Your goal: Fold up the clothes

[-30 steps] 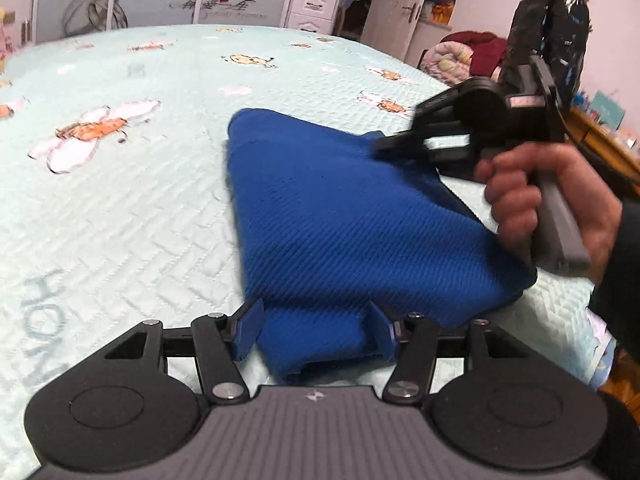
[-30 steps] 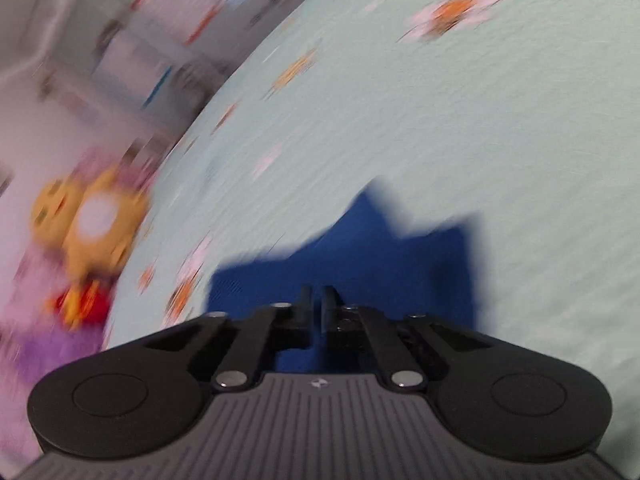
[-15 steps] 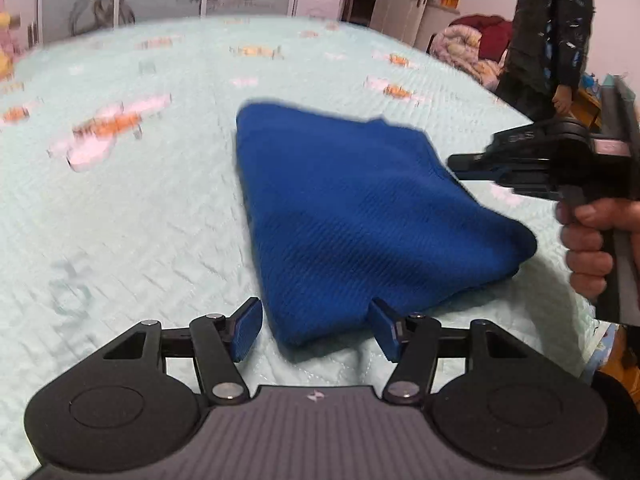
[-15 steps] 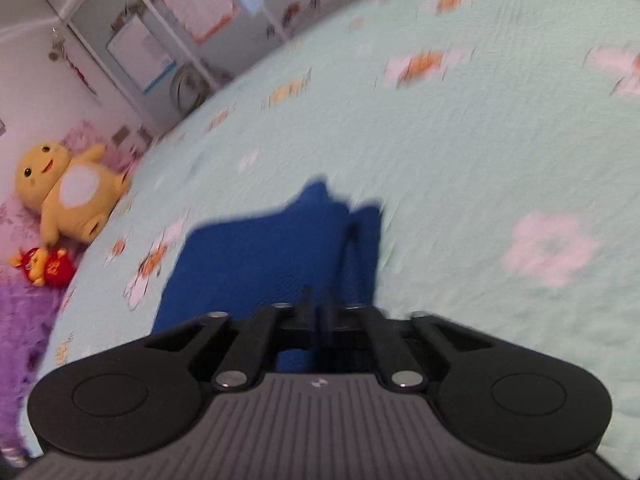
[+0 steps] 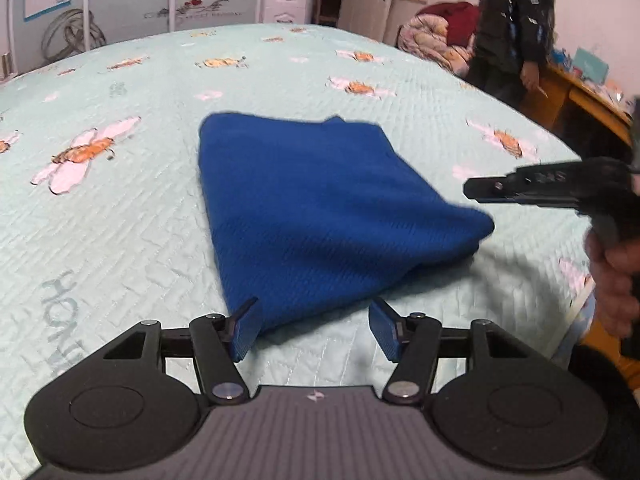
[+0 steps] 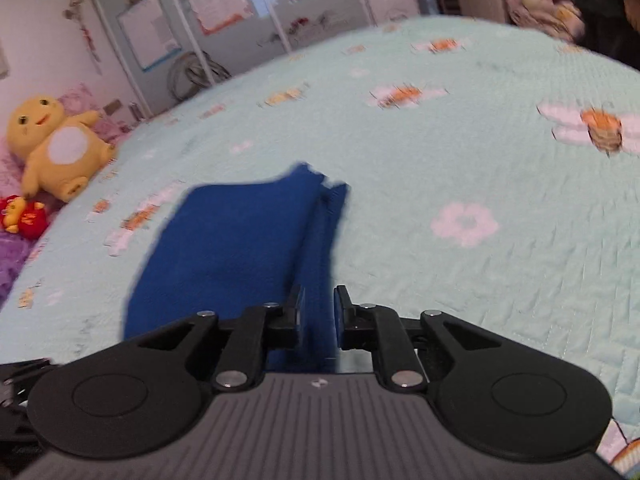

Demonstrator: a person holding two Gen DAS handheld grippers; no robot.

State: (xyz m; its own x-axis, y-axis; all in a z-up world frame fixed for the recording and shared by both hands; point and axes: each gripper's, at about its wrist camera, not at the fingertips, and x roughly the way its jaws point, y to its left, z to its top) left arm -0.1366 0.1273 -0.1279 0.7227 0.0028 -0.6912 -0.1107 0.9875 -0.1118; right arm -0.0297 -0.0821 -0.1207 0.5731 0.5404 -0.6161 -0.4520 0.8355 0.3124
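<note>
A blue knit garment [image 5: 320,208] lies folded into a rough rectangle on the pale green quilted bedspread [image 5: 120,208]. My left gripper [image 5: 316,326] is open just in front of the garment's near edge, its left fingertip [image 5: 246,326] by the near corner, and holds nothing. My right gripper [image 5: 472,190], held by a hand [image 5: 616,280], hovers to the right of the garment's right corner without touching it. In the right wrist view the right gripper [image 6: 319,312] stands narrowly open over the garment [image 6: 240,248], gripping nothing.
A yellow plush toy [image 6: 56,148] and a small red toy [image 6: 24,216] sit at the bed's far left edge. A person in dark clothes [image 5: 516,20] stands beyond the bed by a wooden desk [image 5: 580,92]. A heap of bedding [image 5: 440,36] lies behind.
The right gripper let go of the garment's right side, drew back to the right and opened a little. The garment settled flat. The left gripper backed away slightly.
</note>
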